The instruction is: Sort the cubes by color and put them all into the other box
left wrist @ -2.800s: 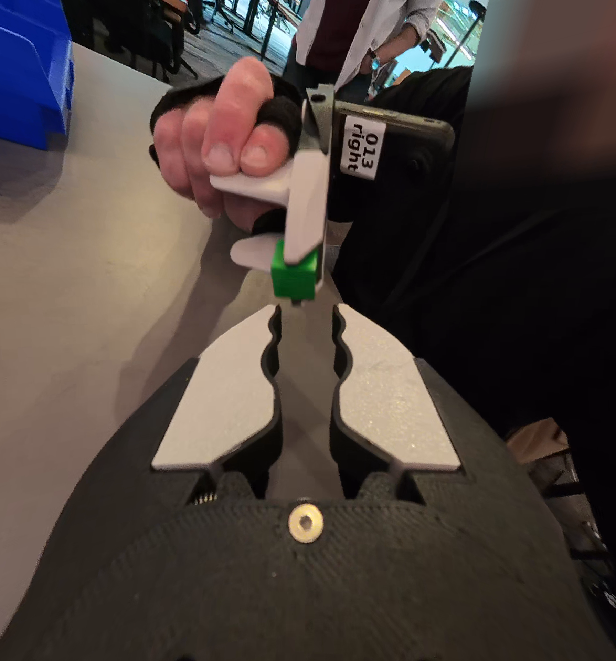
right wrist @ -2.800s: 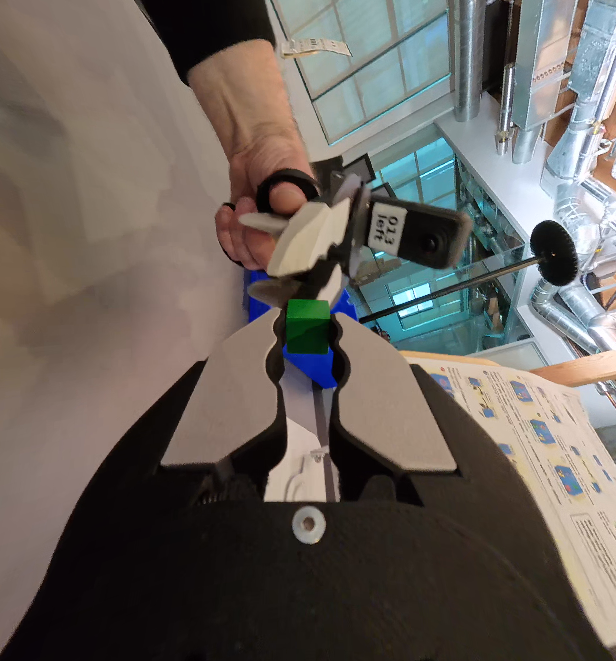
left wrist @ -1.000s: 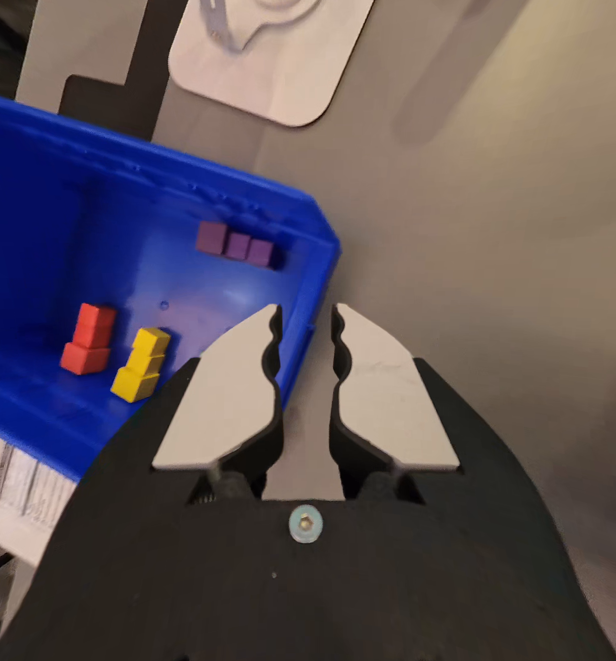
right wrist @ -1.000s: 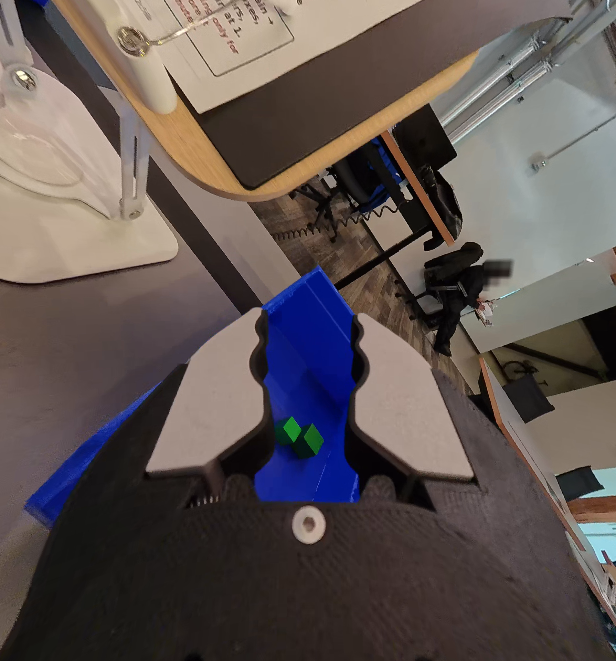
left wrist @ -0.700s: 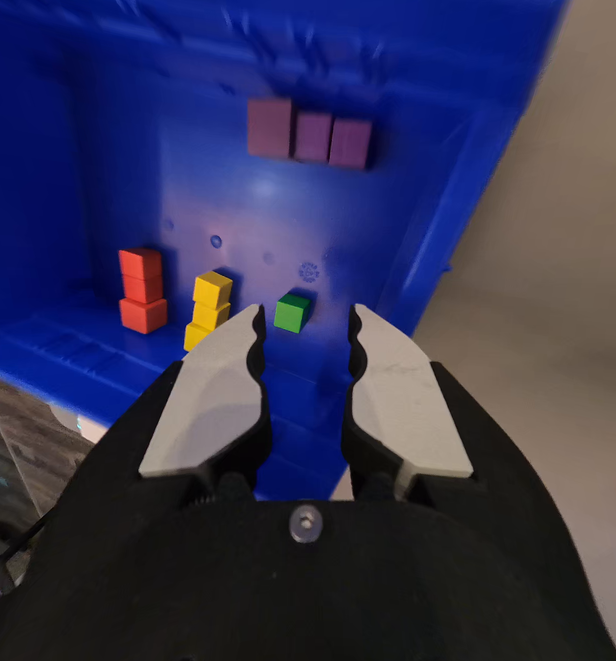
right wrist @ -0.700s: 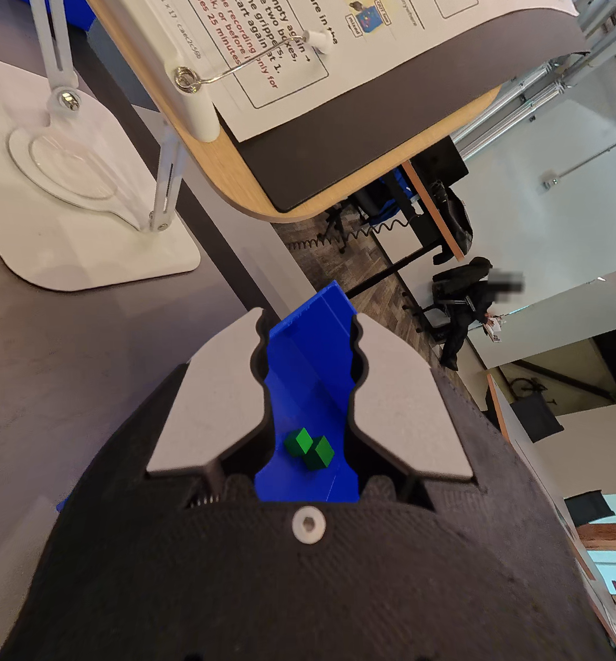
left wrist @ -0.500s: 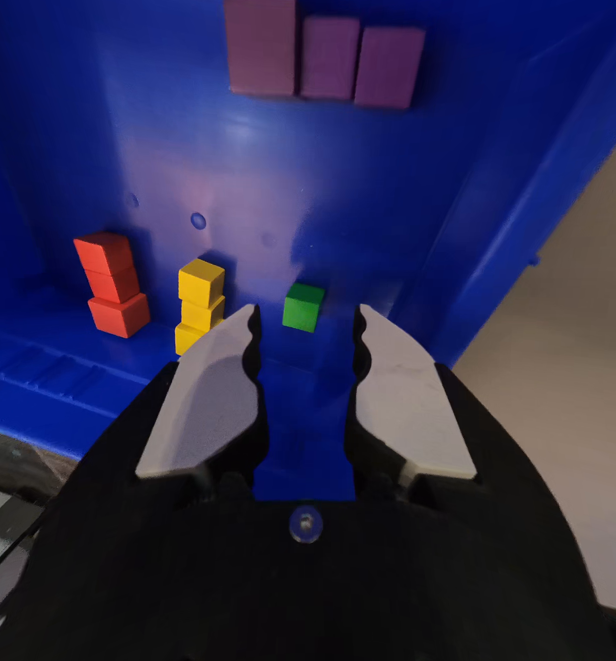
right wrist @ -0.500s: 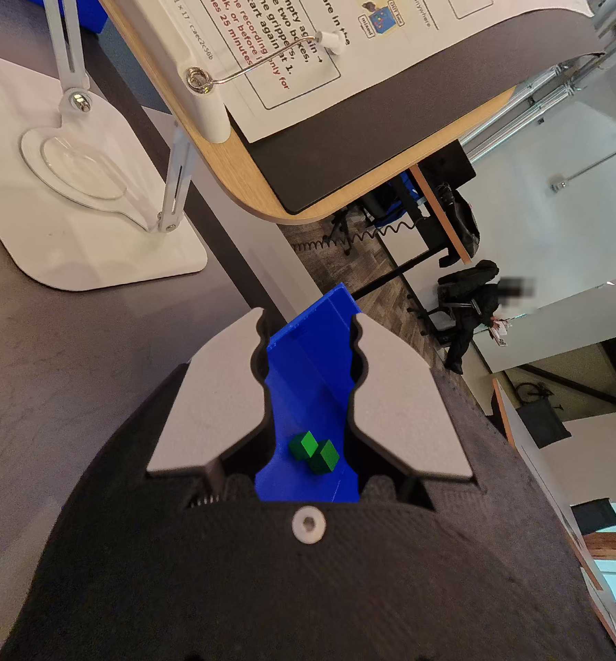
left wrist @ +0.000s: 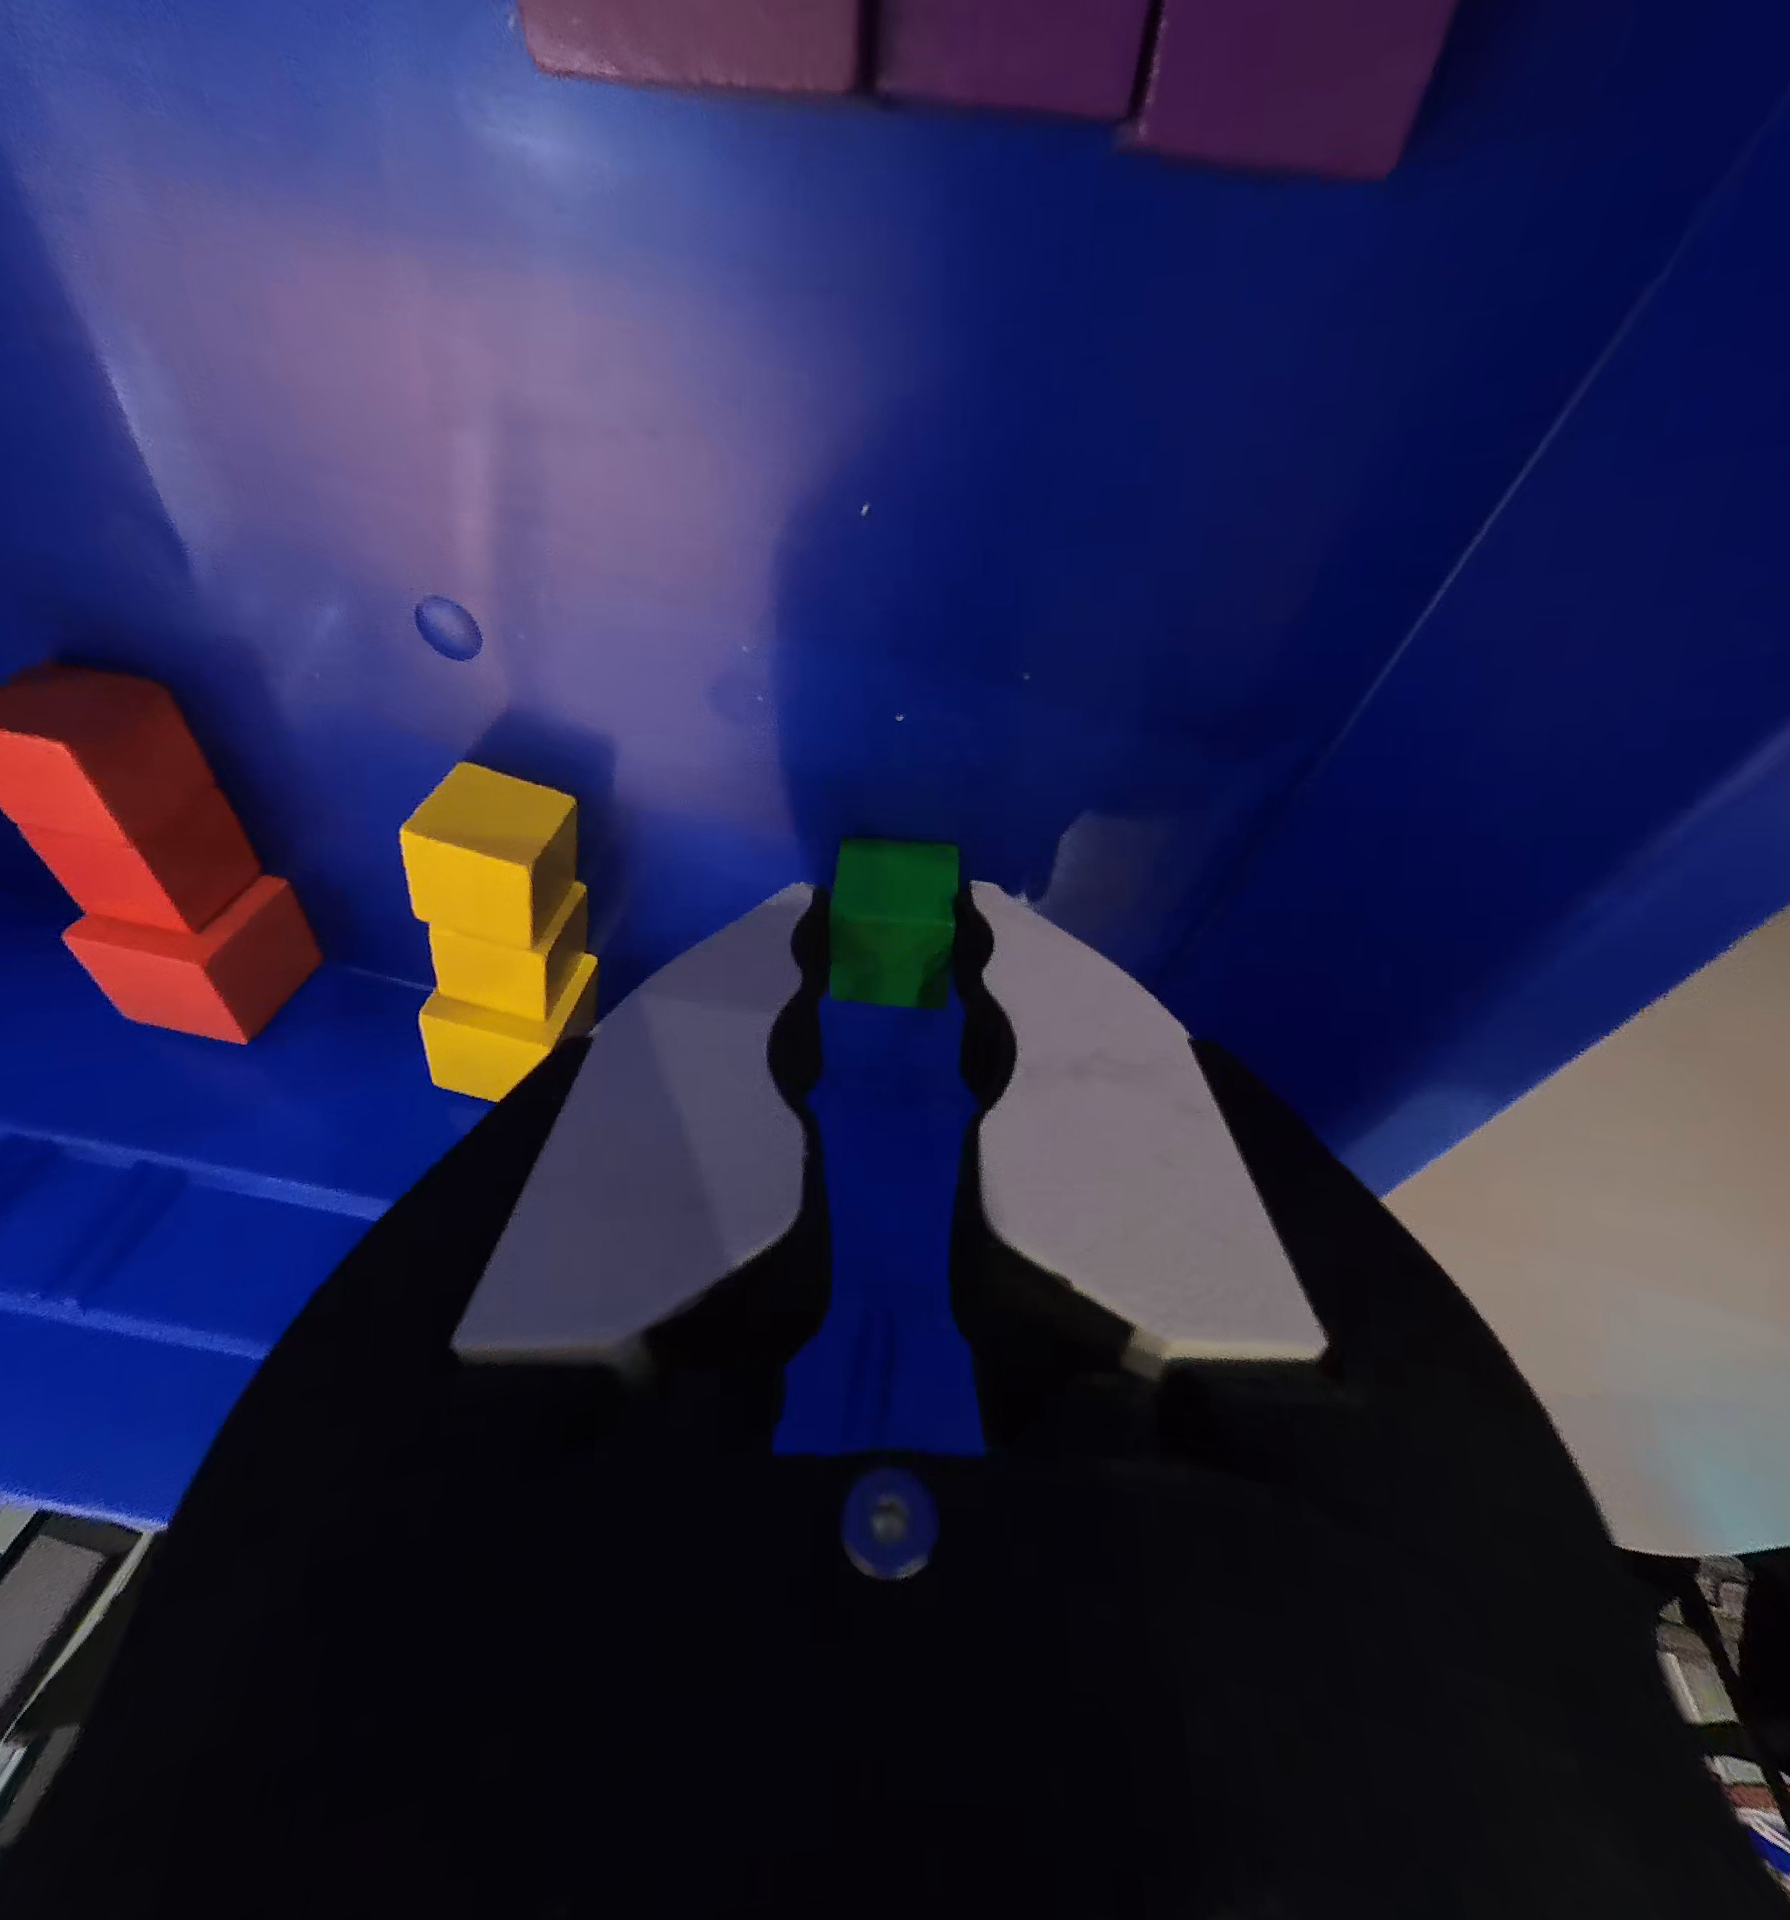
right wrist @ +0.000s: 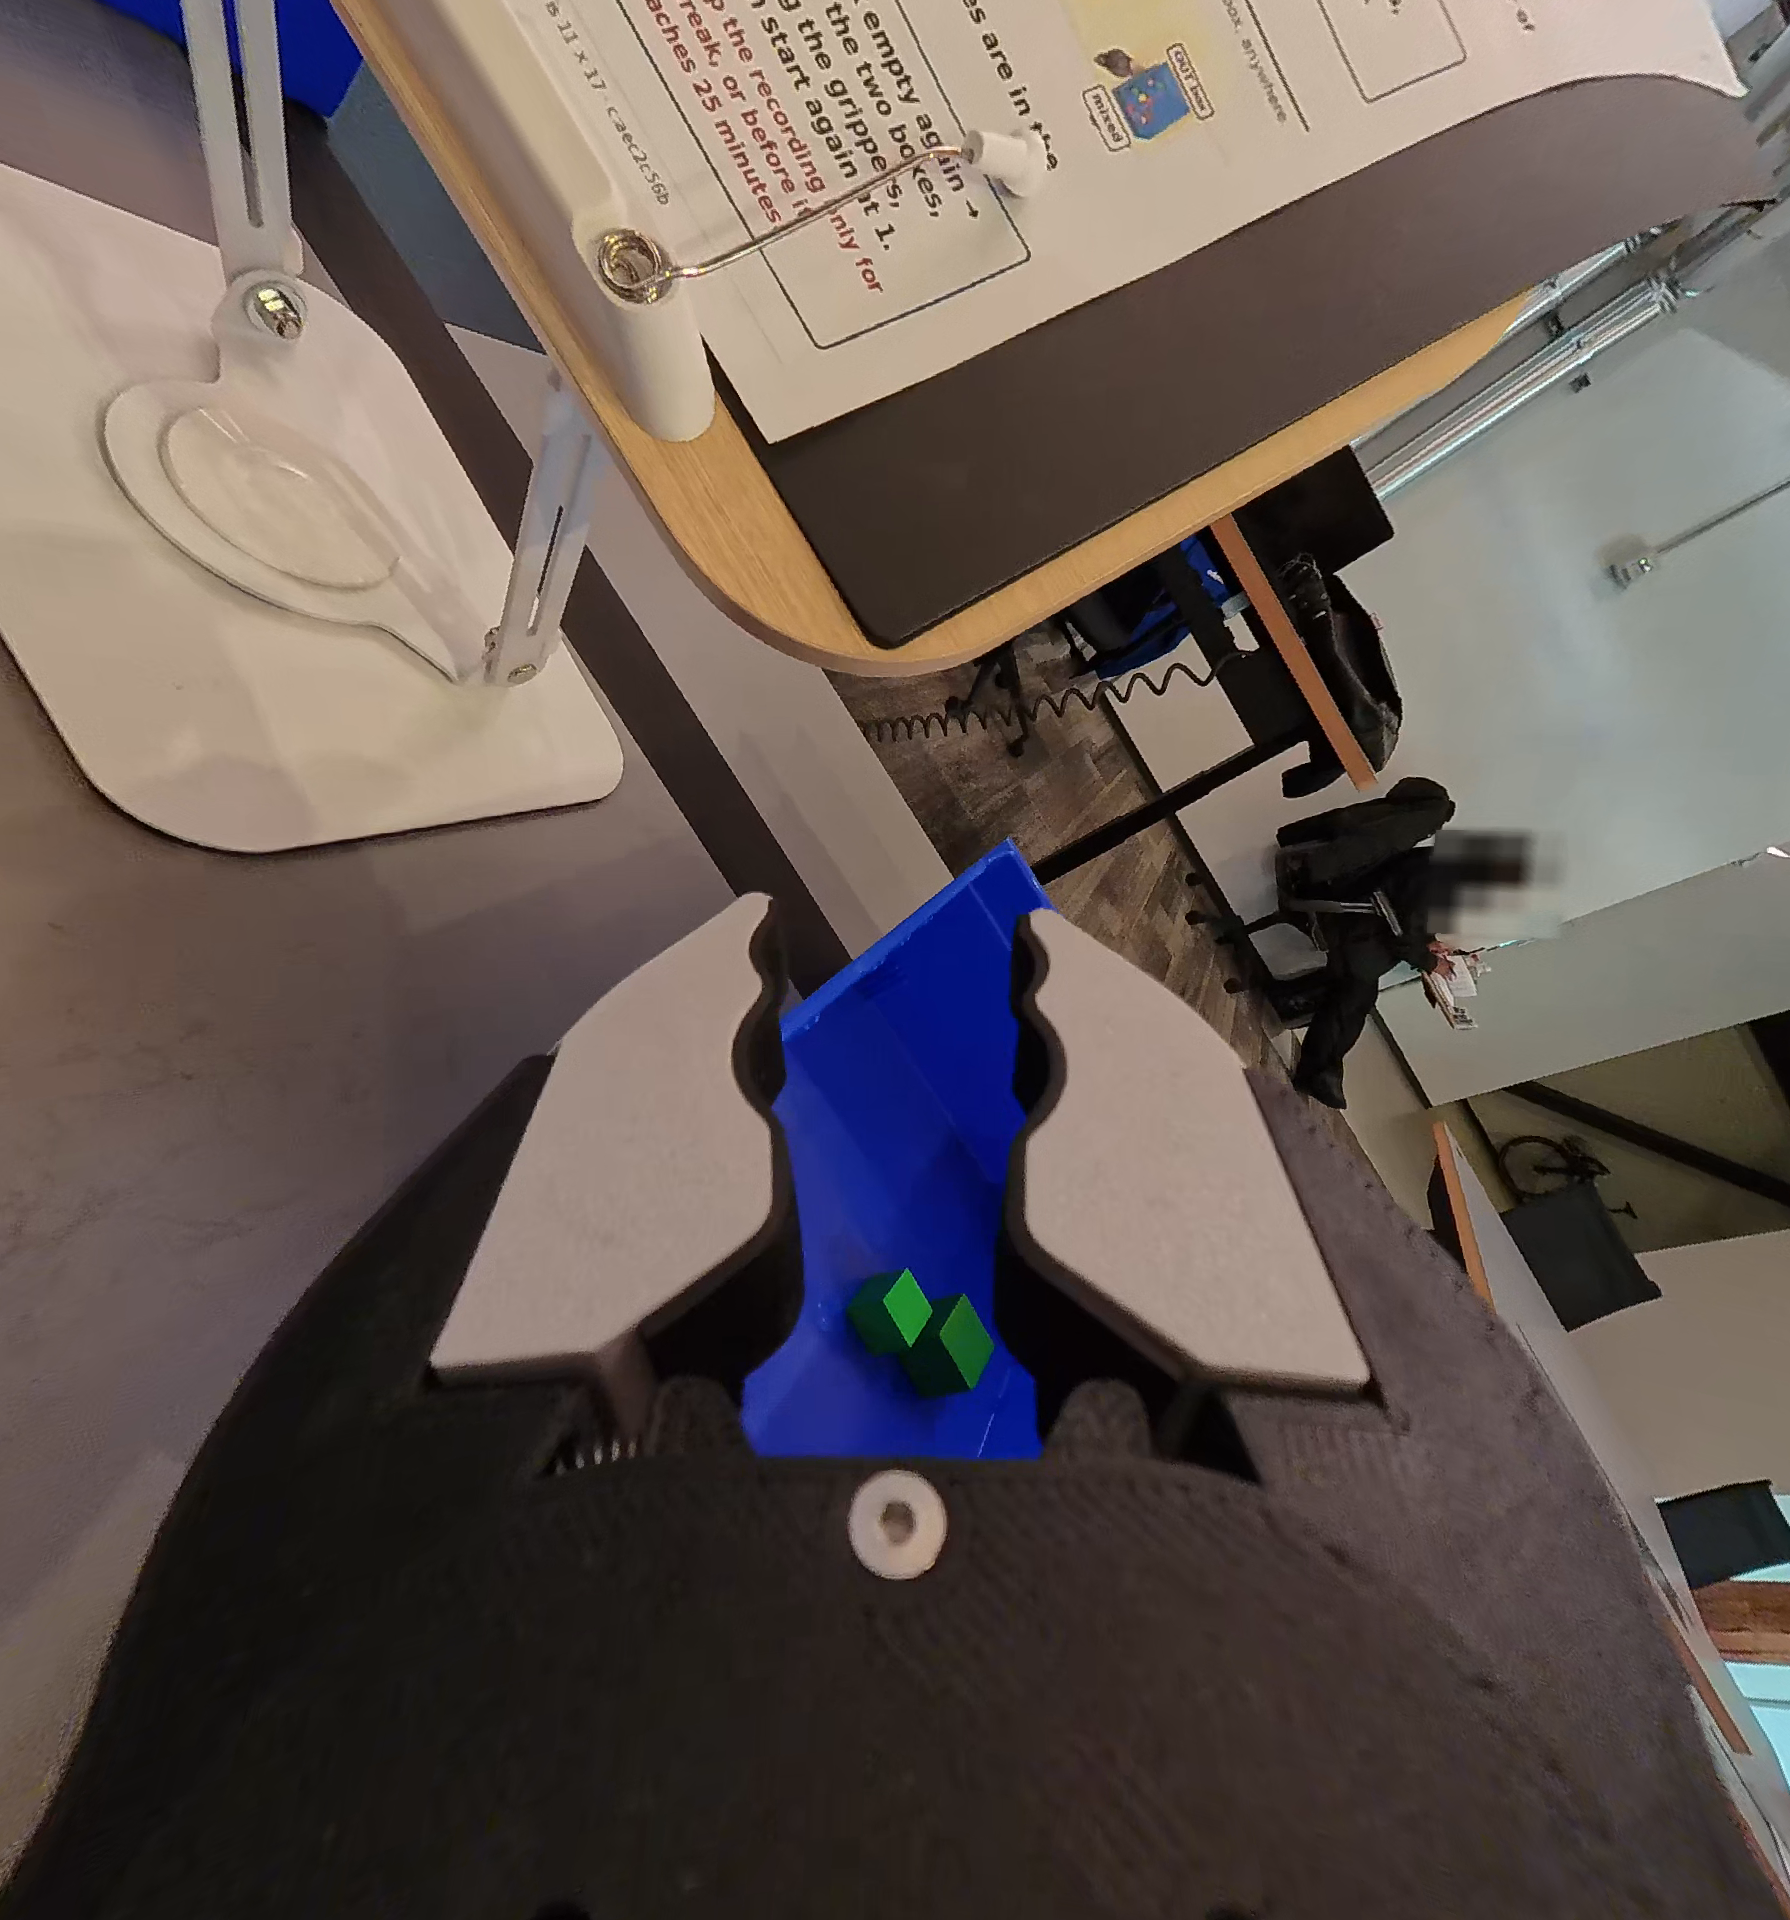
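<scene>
In the left wrist view my left gripper [left wrist: 891, 904] is down inside a blue box [left wrist: 1390, 520]. Its fingers press on both sides of a green cube [left wrist: 891, 935] on the box floor. To the left lie a row of three yellow cubes [left wrist: 496, 925] and a row of three red cubes [left wrist: 143, 862]. Three purple cubes [left wrist: 974, 52] lie at the far wall. In the right wrist view my right gripper [right wrist: 896, 925] is open and empty above a second blue box [right wrist: 901, 1091], which holds two green cubes [right wrist: 922, 1330] side by side.
A white stand base [right wrist: 247, 623] rests on the grey table [right wrist: 143, 1039] left of the right gripper. It carries a wooden board with a printed sheet [right wrist: 870, 156] overhead. Beyond the table edge are floor, desks and a person [right wrist: 1369, 914] far off.
My left gripper has swung from the table into the blue box, dropped to the green cube and closed on it. The right gripper let go of its green cube earlier and has stayed open.
</scene>
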